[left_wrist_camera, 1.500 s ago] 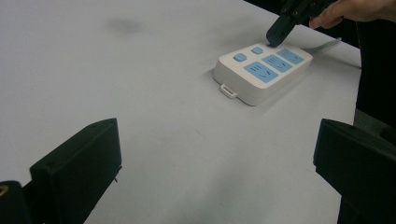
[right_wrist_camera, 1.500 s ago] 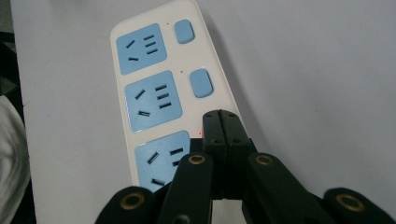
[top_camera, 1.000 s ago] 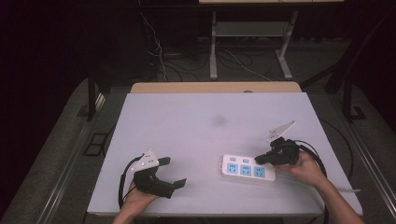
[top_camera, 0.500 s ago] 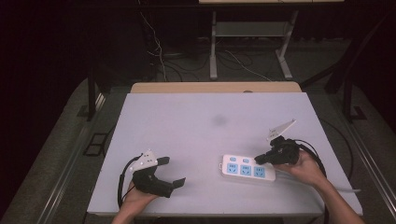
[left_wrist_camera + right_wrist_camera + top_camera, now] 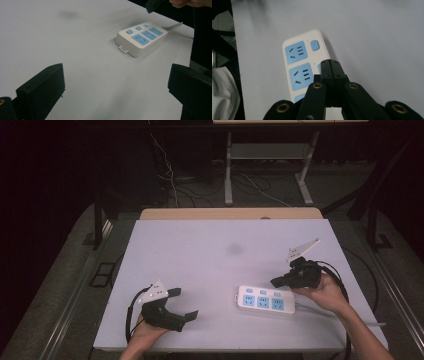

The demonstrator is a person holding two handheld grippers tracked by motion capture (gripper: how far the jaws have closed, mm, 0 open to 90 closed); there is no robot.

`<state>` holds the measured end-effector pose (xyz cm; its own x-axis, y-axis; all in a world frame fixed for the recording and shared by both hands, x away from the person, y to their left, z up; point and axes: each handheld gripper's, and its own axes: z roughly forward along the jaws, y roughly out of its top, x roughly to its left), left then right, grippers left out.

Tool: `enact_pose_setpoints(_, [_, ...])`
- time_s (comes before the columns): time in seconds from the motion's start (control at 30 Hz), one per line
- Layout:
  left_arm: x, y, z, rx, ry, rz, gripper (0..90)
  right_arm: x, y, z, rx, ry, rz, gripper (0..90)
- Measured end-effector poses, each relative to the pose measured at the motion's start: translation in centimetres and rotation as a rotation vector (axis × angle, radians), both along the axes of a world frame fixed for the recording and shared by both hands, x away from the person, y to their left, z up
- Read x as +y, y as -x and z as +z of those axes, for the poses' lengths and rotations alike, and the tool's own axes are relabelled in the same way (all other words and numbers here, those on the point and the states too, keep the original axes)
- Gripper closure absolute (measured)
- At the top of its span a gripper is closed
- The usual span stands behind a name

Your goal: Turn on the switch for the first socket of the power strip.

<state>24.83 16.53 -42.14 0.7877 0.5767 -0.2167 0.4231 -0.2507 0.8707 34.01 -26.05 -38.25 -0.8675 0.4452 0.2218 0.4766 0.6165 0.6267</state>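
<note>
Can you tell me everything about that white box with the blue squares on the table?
It is a power strip, white and plastic-looking, with rounded corners. It has three blue sockets in a row and three small blue buttons beside them. It lies flat on the white table, near the front right. A pale cord leaves its right end. The shut right gripper hovers just above it.

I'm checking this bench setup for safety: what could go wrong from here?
1. The right tongs, jaws closed, hover above the white power strip with blue sockets; pressing a blue switch may slide the loose strip.
2. The strip's cord runs toward the white table's right edge near the right hand; snagging it could drag the strip.
</note>
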Motion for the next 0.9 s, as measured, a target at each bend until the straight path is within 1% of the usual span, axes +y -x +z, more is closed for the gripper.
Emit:
enact_pose_setpoints(0.13, [0.0, 0.0, 0.0, -0.002, 0.001, 0.0, 0.0, -0.2, -0.2, 0.8, -0.018, -0.026, -0.023, 90.0])
enact_pose_setpoints(0.27, [0.0, 0.0, 0.0, -0.001, 0.003, 0.001, 0.0, -0.5, 0.0, 1.3, -0.029, -0.065, -0.058, 90.0])
enact_pose_setpoints(0.33, [0.0, 0.1, 0.0, -0.001, 0.001, 0.0, 0.0, -0.7, 0.0, 1.4, -0.037, -0.072, -0.066, 89.4])
enact_pose_setpoints(0.4, [0.0, 0.1, 0.0, -0.001, 0.001, 0.0, 0.0, -1.2, 0.3, 1.8, -0.049, -0.116, -0.107, 85.9])
enact_pose_setpoints(0.43, [0.0, 0.1, 0.0, -0.001, 0.002, 0.0, 0.0, -1.2, 0.3, 1.8, -0.049, -0.116, -0.107, 85.9])
enact_pose_setpoints(0.5, [0.0, 0.1, 0.0, -0.001, 0.005, 0.0, 0.0, -1.5, 0.5, 2.2, -0.053, -0.152, -0.131, 83.6])
enact_pose_setpoints(0.53, [0.0, 0.1, 0.1, -0.003, 0.005, 0.0, 0.0, -1.8, 0.8, 2.5, -0.067, -0.168, -0.157, 79.9])
enact_pose_setpoints(0.57, [0.0, 0.1, 0.1, -0.003, 0.009, 0.002, 0.0, -1.9, 1.0, 2.6, -0.077, -0.174, -0.168, 78.5])
enact_pose_setpoints(0.67, [0.1, 0.2, 0.1, -0.003, 0.011, 0.003, 0.0, -2.5, 1.5, 2.9, -0.089, -0.193, -0.2, 72.1])
enact_pose_setpoints(0.73, [0.1, 0.2, 0.1, -0.003, 0.011, 0.003, 0.0, -2.9, 2.0, 2.9, -0.087, -0.21, -0.224, 66.5])
enact_pose_setpoints(0.83, [0.1, 0.2, 0.1, -0.004, 0.013, 0.006, 0.0, -3.4, 2.7, 2.7, -0.1, -0.215, -0.266, 55.2])
enact_pose_setpoints(0.87, [0.1, 0.2, 0.1, -0.004, 0.014, 0.007, 0.0, -3.4, 2.7, 2.7, -0.1, -0.215, -0.266, 55.2])
enact_pose_setpoints(0.9, [0.1, 0.2, 0.1, -0.004, 0.014, 0.007, 0.0, -3.8, 3.1, 2.5, -0.102, -0.231, -0.292, 44.2])
